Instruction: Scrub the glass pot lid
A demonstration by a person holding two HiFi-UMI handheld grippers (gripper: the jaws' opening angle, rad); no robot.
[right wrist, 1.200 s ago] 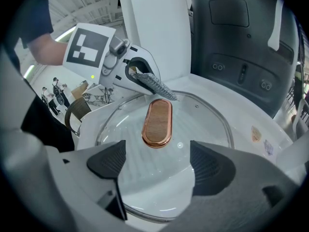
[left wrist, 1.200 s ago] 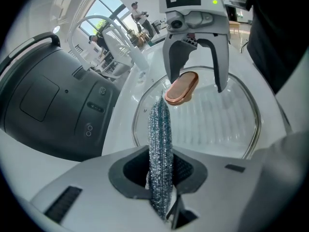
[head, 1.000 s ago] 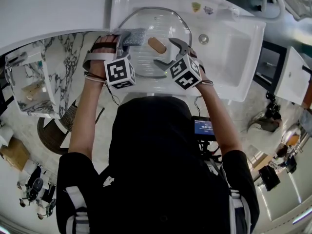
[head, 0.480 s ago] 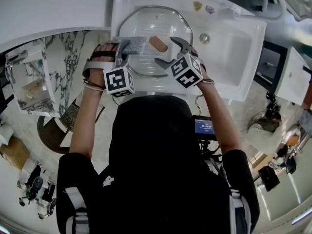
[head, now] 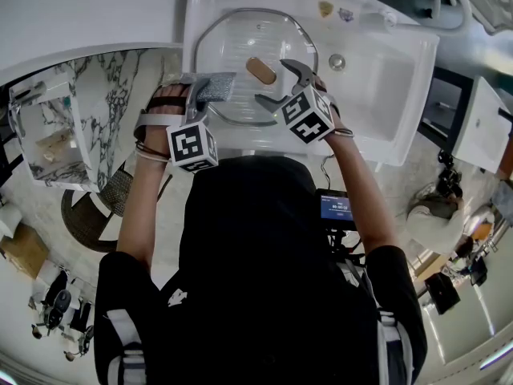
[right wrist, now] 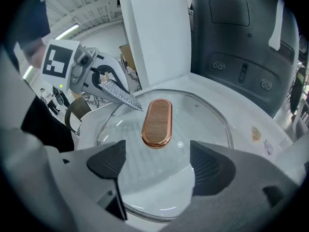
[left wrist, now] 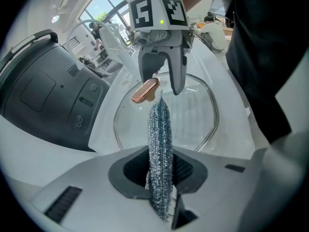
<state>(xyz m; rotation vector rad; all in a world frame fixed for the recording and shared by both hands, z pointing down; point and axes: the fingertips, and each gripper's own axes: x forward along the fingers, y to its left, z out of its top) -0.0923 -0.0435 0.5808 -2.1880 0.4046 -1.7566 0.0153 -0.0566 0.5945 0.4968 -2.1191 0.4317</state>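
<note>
The glass pot lid [head: 240, 46] lies flat in the white sink [head: 401, 87], with its copper-rimmed wooden handle [head: 261, 70] facing up. My left gripper [head: 210, 83] is shut on a silvery scrub pad [head: 215, 85] at the lid's near-left rim. In the left gripper view the scrub pad [left wrist: 160, 144] stands on edge between the jaws, pointing at the lid [left wrist: 193, 115] and handle [left wrist: 145, 90]. My right gripper [head: 276, 83] is open just right of the handle, holding nothing. In the right gripper view, the right gripper [right wrist: 155, 163] hovers over the lid [right wrist: 193, 124], near the handle [right wrist: 157, 122].
The sink drain [head: 337, 61] lies right of the lid. A marble counter [head: 112, 95] runs along the sink's left. A large dark appliance [right wrist: 241, 57] stands behind the sink. Two small stickers [head: 322, 10] sit on the sink's far rim.
My left gripper has drawn the scrub pad back toward me and slightly left, from over the lid to its near-left rim. The right gripper has hardly moved.
</note>
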